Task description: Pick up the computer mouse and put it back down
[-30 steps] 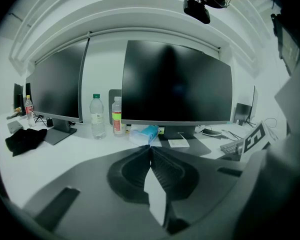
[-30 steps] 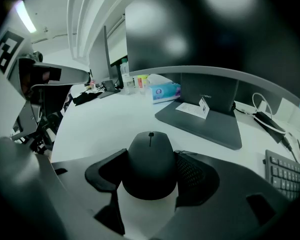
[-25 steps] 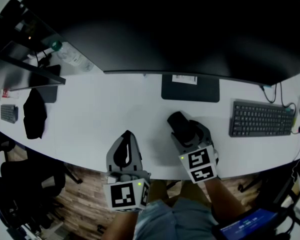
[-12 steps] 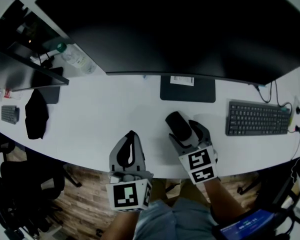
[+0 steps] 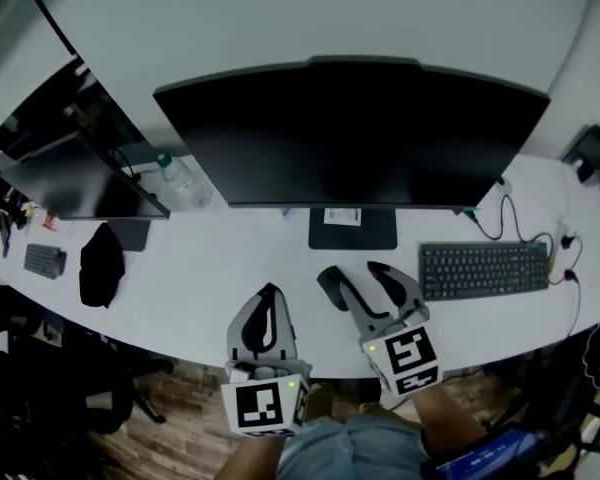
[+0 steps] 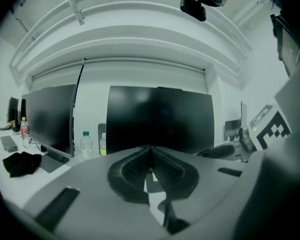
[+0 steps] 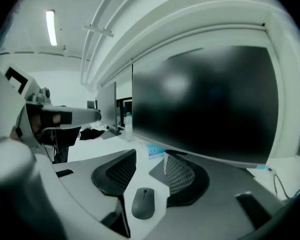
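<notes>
The dark computer mouse (image 7: pixel 143 203) lies flat on the white desk (image 5: pixel 210 258), low between my right gripper's (image 7: pixel 150 159) two jaws and touching neither pad. Those jaws stand apart and are closing, held above the desk. In the head view the mouse (image 5: pixel 330 286) shows as a dark oval beside the right gripper's (image 5: pixel 358 274) left jaw. My left gripper (image 5: pixel 269 292) hovers over the desk's front edge, a little to the left. It (image 6: pixel 151 150) is shut with nothing between its pads.
A large black monitor (image 5: pixel 350 128) on a stand (image 5: pixel 352 228) faces me. A black keyboard (image 5: pixel 483 268) with cables lies to the right. At the left are a water bottle (image 5: pixel 185 183), a second monitor (image 5: pixel 75 183), a black cloth (image 5: pixel 102 263) and a small keyboard (image 5: pixel 45 260).
Both grippers have risen off the desk and the head view now takes in the whole monitor. The right jaws stand narrower, and the mouse stays on the desk below them.
</notes>
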The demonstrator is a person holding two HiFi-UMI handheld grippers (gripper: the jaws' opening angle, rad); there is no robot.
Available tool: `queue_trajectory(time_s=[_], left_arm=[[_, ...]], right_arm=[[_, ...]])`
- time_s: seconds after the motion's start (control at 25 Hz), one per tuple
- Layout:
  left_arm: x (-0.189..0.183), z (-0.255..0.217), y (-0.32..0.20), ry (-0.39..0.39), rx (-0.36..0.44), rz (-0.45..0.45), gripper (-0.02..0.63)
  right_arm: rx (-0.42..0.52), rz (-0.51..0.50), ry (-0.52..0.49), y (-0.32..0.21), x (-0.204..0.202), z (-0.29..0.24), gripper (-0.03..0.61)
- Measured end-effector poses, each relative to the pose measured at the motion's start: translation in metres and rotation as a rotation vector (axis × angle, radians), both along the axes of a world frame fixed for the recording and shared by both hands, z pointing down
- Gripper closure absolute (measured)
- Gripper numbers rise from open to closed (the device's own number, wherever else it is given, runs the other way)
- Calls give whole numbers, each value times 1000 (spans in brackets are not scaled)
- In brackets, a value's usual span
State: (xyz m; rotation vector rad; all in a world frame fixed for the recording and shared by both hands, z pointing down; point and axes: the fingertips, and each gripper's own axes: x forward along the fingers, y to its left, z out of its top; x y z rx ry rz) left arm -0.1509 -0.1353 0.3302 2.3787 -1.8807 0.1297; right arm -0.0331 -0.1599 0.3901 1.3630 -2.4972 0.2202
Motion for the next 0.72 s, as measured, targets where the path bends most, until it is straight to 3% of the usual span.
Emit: queue_trajectory(time_s=[0.28,0.48,0.72], left_arm=[[11,-71,4,18,178,-10,606],[16,-95,8,28,223,-18,606],[22,-104,7,9,252,-12,606]], right_arm=[[254,37,-27,6,17,-102,558],[340,48,-31,8,28,-134,563],[358,35,-26,11,30,-139,563]])
